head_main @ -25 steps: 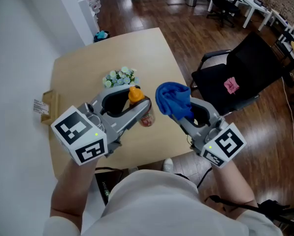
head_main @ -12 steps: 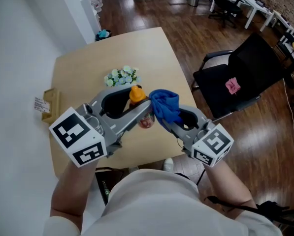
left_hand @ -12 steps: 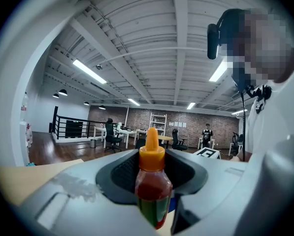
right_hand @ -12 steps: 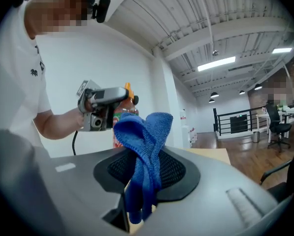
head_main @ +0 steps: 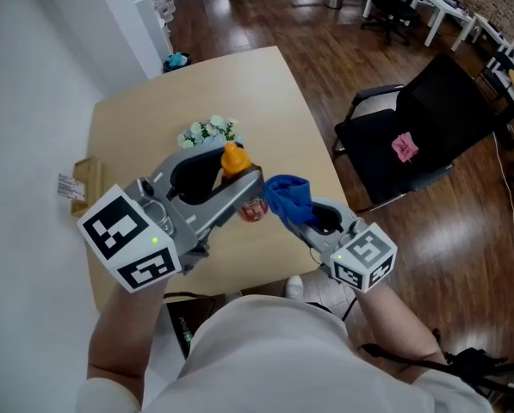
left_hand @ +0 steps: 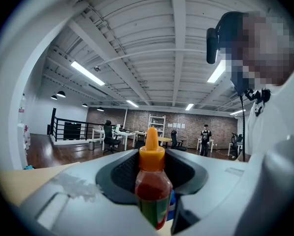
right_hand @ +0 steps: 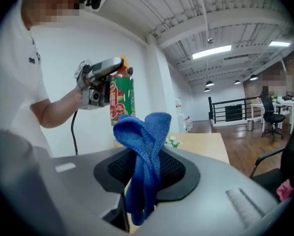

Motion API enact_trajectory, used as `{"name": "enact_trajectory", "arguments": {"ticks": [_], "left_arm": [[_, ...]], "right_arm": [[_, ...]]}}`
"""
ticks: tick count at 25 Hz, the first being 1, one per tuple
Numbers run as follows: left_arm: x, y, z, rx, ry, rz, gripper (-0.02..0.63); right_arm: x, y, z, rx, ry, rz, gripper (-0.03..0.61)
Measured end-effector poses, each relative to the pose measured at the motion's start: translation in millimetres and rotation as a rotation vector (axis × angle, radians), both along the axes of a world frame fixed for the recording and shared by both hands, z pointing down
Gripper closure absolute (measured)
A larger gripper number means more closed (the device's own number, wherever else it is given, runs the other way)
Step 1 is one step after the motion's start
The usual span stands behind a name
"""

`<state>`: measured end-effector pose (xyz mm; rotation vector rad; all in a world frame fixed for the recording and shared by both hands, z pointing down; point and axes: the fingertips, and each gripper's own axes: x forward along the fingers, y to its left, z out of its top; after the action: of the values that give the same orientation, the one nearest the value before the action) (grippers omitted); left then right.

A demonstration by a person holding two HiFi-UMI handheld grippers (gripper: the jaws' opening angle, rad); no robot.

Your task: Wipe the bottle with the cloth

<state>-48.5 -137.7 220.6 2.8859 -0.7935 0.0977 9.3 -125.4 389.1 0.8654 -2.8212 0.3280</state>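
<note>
Gripping orange-capped red sauce bottle (left_hand: 151, 195), left claw (head_main: 241, 186); right claw (head_main: 296, 218) clenched on bunched blue cloth (right_hand: 147, 132).

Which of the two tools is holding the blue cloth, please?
The right tool: its jaws pinch the blue cloth, while the left tool grips the orange-capped bottle instead.

A small flower bunch (head_main: 208, 132) sits on the wooden table (head_main: 239, 84) — a black chair (head_main: 429, 119) stands beside it.
</note>
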Motion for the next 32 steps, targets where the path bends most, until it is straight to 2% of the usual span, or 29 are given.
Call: {"name": "enact_trajectory", "arguments": {"ticks": [3, 7, 11, 17, 25, 32], "left_arm": [[2.9, -0.3, 9.0, -0.013, -0.013, 0.017, 0.453], [12.4, 4.0, 24.0, -0.027, -0.035, 0.054, 0.453], [26.0, 13.2, 35.0, -0.031, -0.048, 0.109, 0.453], [34.3, 13.6, 34.5, -0.031, -0.038, 0.109, 0.453], [31.1, 5.2, 32.7, -0.034, -0.023, 0.072, 0.453], [30.7, -4.1, 29.8, -0.034, -0.01, 0.031, 0.453]], "right_arm": [[15.8, -8.9, -35.1, 0.055, -0.05, 0.043, 0.462], [18.3, -12.0, -89.4, 0.155, -0.094, 0.021, 0.462], [8.7, -10.9, -113.4, 0.175, -0.156, -0.009, 0.462], [6.0, -10.4, -87.4, 0.131, -0.135, -0.015, 0.462], [7.6, -5.3, -30.1, 0.04, -0.047, -0.037, 0.462], [12.2, -1.1, 5.1, -0.03, -0.028, -0.042, 0.462]]}}
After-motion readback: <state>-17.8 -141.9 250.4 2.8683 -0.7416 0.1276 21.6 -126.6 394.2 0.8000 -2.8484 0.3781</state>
